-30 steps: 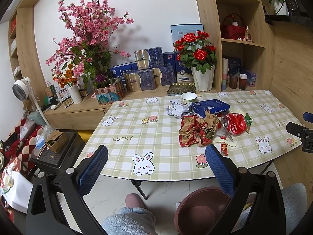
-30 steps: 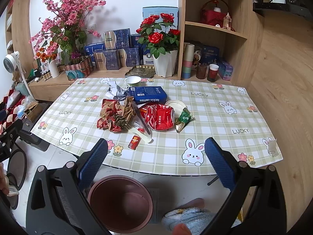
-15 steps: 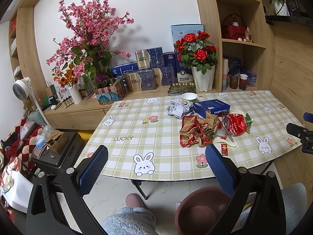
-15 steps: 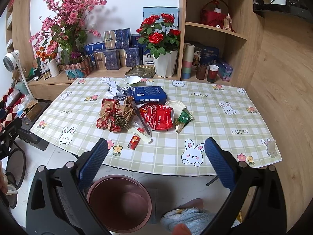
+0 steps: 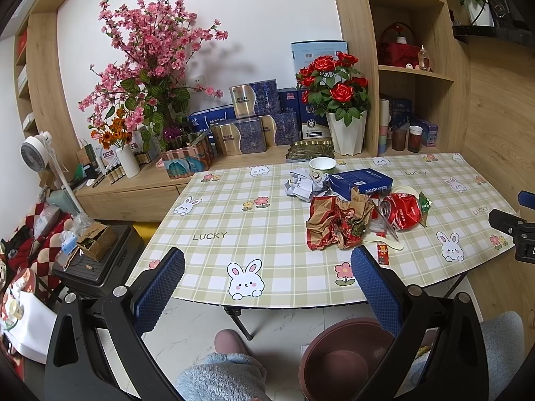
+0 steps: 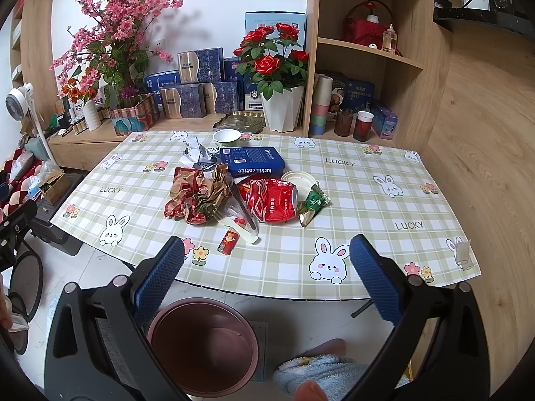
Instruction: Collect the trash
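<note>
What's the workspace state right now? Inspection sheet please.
Surface: green checked tablecloth with rabbit prints, covering the table.
Job's things: crumpled brown-and-red paper wrapper, crushed red can, green foil wrapper, crumpled white paper, small red sachet, all mid-table; brown plastic bin on the floor, looks empty.
Clutter: blue coffee box, white bowl, white paper lid.
Grippers: left gripper and right gripper, jaws open, holding nothing.
Cables: nothing seen.
Surroundings: white pot of red roses, wooden shelves.
</note>
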Available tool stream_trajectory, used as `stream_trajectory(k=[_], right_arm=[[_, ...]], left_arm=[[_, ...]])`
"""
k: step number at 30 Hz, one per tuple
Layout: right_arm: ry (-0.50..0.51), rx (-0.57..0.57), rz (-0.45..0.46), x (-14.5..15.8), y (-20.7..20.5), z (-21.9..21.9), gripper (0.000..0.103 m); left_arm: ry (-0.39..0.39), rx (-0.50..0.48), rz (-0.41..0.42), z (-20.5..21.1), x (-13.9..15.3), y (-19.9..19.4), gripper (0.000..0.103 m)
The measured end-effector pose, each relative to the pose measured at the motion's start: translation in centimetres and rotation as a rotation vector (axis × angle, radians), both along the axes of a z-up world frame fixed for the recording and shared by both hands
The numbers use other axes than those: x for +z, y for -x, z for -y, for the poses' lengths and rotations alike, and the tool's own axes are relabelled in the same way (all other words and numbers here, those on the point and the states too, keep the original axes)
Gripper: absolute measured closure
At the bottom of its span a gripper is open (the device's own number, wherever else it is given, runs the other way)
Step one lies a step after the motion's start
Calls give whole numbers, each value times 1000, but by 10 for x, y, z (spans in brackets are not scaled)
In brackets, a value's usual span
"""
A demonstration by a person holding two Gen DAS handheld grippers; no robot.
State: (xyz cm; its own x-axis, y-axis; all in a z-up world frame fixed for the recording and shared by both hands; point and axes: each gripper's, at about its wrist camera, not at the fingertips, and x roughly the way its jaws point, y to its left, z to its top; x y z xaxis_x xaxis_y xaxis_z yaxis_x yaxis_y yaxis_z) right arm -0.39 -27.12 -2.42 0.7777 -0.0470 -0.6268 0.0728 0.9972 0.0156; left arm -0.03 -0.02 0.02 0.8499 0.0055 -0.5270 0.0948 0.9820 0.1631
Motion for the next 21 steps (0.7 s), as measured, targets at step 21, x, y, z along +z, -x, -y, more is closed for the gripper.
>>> stream_trajectory(k=[21], right_arm=[[-47, 5, 2, -1, -2, 11, 6]], left_arm=[[10, -4, 40, 7, -4, 1, 5]])
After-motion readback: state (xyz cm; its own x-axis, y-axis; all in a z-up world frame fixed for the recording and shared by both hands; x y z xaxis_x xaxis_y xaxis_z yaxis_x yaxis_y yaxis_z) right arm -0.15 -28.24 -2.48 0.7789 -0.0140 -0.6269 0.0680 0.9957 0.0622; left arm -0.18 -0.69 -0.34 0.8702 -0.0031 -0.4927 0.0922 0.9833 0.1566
